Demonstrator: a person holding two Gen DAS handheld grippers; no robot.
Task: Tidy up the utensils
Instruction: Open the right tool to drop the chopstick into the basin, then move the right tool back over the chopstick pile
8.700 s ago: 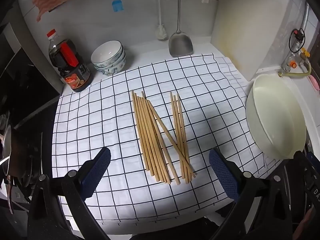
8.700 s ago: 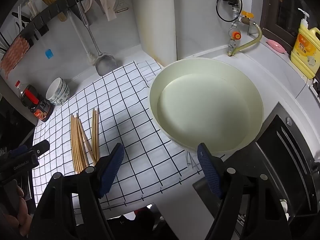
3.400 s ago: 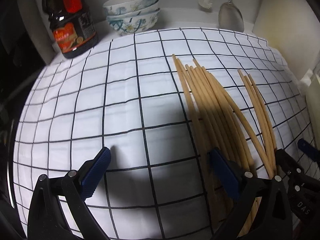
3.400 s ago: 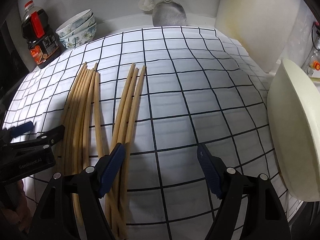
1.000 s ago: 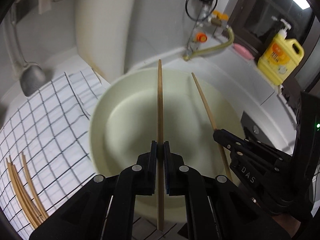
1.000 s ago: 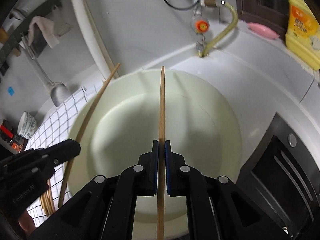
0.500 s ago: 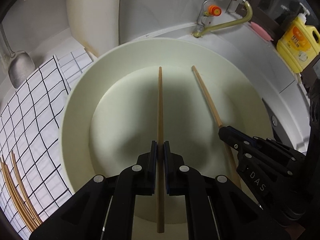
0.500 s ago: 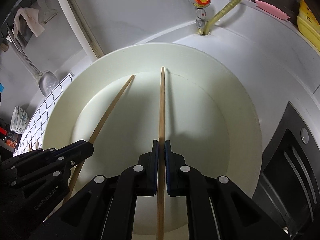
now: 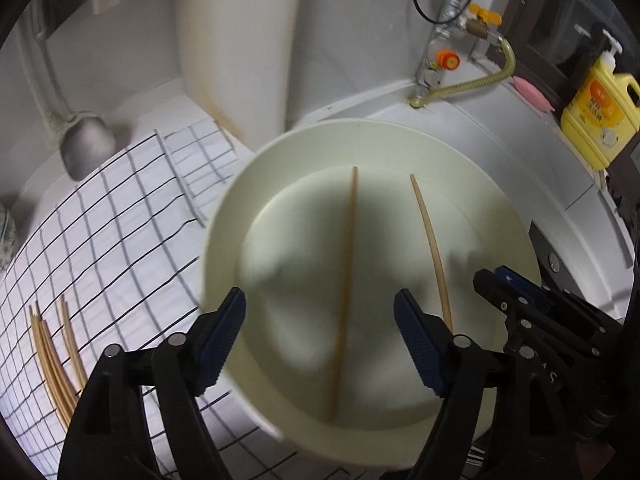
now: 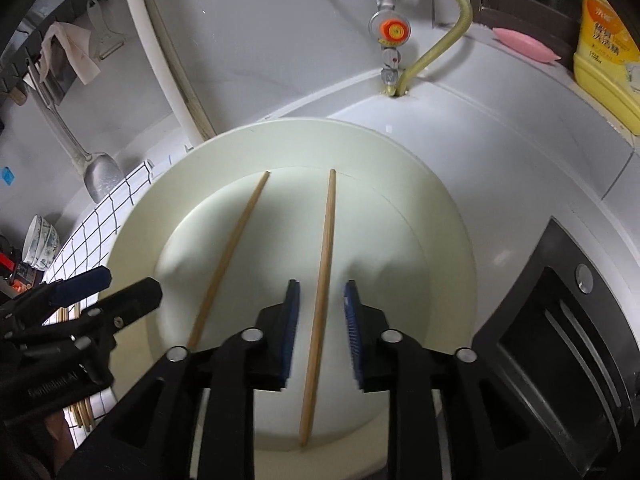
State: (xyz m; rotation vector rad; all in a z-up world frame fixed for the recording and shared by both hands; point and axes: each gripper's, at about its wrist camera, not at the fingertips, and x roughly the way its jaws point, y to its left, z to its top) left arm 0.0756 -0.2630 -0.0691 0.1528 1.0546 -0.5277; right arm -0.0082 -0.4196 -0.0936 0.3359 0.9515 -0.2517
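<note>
A cream basin (image 9: pixel 224 240) (image 10: pixel 132 240) holds two wooden chopsticks. One chopstick (image 9: pixel 345 280) (image 10: pixel 224 264) lies between the spread fingers of my left gripper (image 9: pixel 320 336), which is open. The other chopstick (image 9: pixel 432 248) (image 10: pixel 322 280) lies between the parted jaws of my right gripper (image 10: pixel 322 324), which is open above the basin. The left gripper also shows in the right wrist view (image 10: pixel 100 288). Several more chopsticks (image 9: pixel 56 352) lie on the checked cloth (image 9: pixel 100 240) at the left.
A metal spatula (image 9: pixel 86 148) and a white cutting board (image 9: pixel 236 32) stand at the back wall. A tap with a yellow hose (image 9: pixel 460 80), a pink soap (image 9: pixel 532 92) and a yellow detergent bottle (image 9: pixel 600 116) are behind the basin. Stacked bowls (image 10: pixel 40 240) sit far left.
Both grippers have opened and let go of their chopsticks, which now lie in the basin. Both grippers have pulled back and up a little.
</note>
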